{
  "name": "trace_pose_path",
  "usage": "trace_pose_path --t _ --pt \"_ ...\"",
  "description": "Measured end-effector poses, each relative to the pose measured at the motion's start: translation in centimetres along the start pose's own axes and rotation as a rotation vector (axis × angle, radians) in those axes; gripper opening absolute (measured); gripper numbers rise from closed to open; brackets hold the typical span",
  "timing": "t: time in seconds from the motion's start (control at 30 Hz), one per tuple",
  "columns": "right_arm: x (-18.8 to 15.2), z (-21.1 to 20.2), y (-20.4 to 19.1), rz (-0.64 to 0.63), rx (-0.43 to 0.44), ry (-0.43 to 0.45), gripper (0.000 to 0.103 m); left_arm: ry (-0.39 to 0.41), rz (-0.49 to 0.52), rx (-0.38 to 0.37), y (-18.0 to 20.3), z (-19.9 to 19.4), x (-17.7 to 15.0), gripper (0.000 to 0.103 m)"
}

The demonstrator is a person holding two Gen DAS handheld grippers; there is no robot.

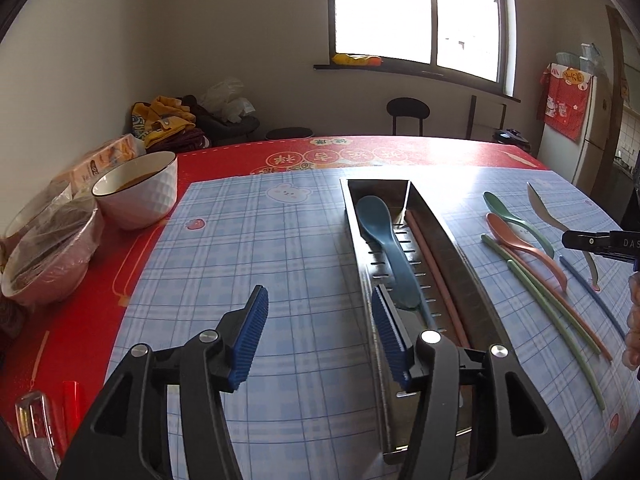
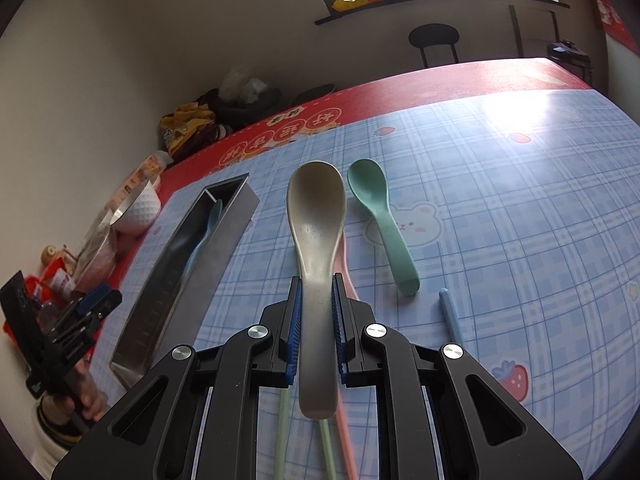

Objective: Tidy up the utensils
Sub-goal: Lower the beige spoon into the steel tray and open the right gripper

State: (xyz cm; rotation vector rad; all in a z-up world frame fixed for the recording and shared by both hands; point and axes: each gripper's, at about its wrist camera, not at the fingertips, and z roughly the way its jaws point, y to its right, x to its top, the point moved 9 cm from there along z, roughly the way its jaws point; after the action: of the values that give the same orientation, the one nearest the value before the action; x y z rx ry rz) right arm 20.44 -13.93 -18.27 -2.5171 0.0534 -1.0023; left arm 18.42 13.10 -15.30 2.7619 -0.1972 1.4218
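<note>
A long metal utensil tray (image 1: 444, 232) lies on the blue plaid mat and holds a blue spoon (image 1: 384, 240) and a pink chopstick (image 1: 436, 280). My left gripper (image 1: 320, 312) is open and empty, its right finger over the tray's near part. My right gripper (image 2: 316, 292) is shut on the grey spoon (image 2: 316, 220), bowl pointing away, above the mat. A green spoon (image 2: 380, 216), a pink spoon (image 1: 520, 244), green chopsticks (image 1: 560, 320) and a blue chopstick (image 2: 450, 312) lie on the mat. The tray (image 2: 224, 240) sits left in the right wrist view.
A white bowl (image 1: 140, 188), covered bowls (image 1: 48, 248) and packets stand on the red tablecloth at the left edge. A red item (image 1: 72, 400) lies near the front left corner. A chair (image 1: 408, 112) and a fridge (image 1: 588, 140) stand beyond the table.
</note>
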Motion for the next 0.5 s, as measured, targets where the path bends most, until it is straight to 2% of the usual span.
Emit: trace_pose_path --t 0.07,0.27,0.5 --pt "0.2 0.5 -1.0 -0.018 -0.002 -0.011 0.014 0.015 -0.009 0.024 -0.8 -0.1 -0.1 0.065" --pt "1.1 2.4 -5.0 -0.081 -0.001 -0.052 0.014 0.033 -0.046 0.018 -1.6 -0.1 0.0 0.089" --pt "2.8 5.5 -10.6 -0.143 0.008 -0.094 0.014 0.041 -0.059 0.047 -1.8 -0.4 -0.1 0.096"
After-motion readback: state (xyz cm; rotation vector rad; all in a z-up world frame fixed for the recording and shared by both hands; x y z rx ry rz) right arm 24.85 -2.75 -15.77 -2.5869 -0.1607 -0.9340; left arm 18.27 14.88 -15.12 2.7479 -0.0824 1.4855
